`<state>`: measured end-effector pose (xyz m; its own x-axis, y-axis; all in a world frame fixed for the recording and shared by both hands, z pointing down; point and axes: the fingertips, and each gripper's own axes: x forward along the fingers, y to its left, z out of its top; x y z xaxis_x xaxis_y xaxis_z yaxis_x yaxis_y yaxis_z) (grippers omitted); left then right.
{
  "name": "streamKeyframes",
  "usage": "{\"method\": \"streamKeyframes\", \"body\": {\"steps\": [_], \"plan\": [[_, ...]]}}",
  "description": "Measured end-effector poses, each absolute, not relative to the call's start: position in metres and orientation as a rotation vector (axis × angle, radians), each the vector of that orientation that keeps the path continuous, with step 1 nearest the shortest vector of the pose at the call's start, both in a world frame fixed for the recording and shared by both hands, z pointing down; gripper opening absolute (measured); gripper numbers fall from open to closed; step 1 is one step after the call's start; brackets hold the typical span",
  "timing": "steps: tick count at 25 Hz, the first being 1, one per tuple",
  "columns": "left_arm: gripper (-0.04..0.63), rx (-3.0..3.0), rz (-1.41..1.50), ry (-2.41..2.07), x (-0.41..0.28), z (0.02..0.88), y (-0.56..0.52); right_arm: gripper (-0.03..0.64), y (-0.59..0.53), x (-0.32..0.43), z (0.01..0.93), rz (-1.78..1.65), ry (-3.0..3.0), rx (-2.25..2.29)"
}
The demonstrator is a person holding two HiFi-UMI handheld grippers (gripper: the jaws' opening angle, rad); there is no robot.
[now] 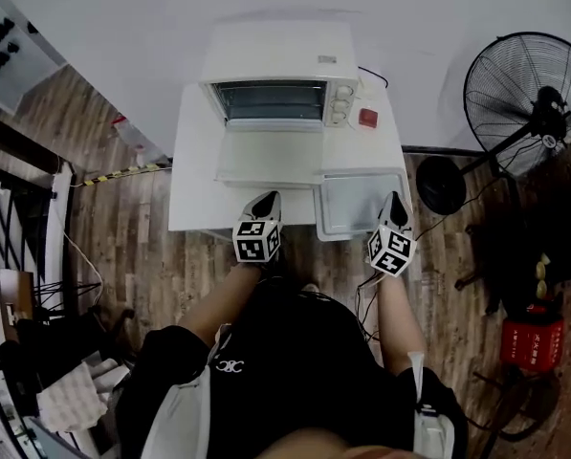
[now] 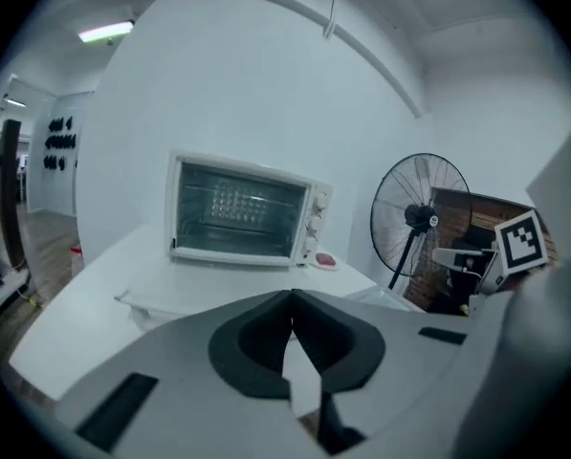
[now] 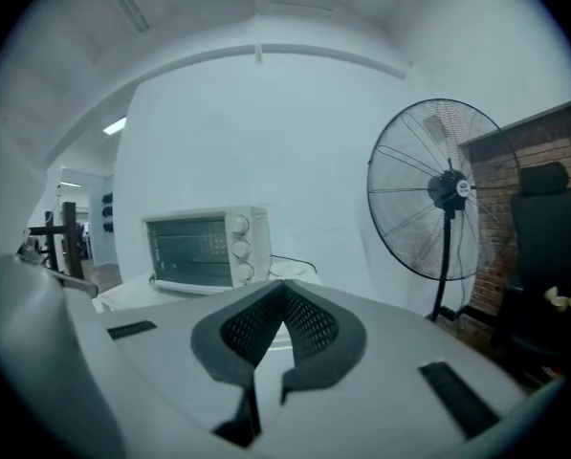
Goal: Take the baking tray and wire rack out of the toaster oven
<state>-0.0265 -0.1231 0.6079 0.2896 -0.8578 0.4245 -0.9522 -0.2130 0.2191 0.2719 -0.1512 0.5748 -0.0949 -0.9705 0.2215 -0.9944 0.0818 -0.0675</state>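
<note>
Baking tray (image 1: 357,204) is out on the table (image 1: 194,161), in front of the toaster oven (image 1: 277,65) and off to its right, and its near edge seems to hang past the table's front. Nearest us, both tools are clamped shut on nothing. The left gripper (image 1: 264,202) sits in front of the oven's mouth, and the right gripper (image 1: 393,202) is just beside the tray's outer corner. That's our worry: a nudge from that right gripper could, we judge, tip the tray off the edge. Further in, a flat pale panel (image 1: 264,158) lies before the oven. Whether it's the lowered door or the wire rack, we cannot tell. Only the head view shows the tray. The left gripper view gives us the oven's glass front, and the right gripper view gives us the fan (image 3: 448,189) standing off the oven's right side.
</note>
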Motion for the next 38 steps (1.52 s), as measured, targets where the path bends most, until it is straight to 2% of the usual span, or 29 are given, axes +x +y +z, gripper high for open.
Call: {"method": "streamKeyframes", "body": {"steps": [11,22,32,35,37,38], "plan": [[0.015,2.105,0.135,-1.879,-0.125,0.535,-0.159,0.000,-0.215,0.151,0.525,0.184,-2.498,1.801],[0.017,2.180,0.141,-1.950,-0.162,0.501,-0.218,0.000,-0.279,0.083,0.504,0.192,-2.579,1.753],[0.017,2.140,0.038,-1.856,-0.188,0.507,-0.290,0.000,-0.338,0.050,0.511,0.282,-2.565,1.775],[0.018,2.085,-0.100,-1.743,-0.190,0.516,-0.311,0.045,-0.354,0.044,0.522,0.472,-2.577,1.782],[0.028,2.011,-0.233,-1.643,-0.193,0.524,-0.324,0.125,-0.365,0.039,0.531,0.683,-2.595,1.798],[0.091,1.965,-0.299,-1.598,-0.195,0.529,-0.331,0.152,-0.371,0.038,0.535,0.788,-2.602,1.810]]}}
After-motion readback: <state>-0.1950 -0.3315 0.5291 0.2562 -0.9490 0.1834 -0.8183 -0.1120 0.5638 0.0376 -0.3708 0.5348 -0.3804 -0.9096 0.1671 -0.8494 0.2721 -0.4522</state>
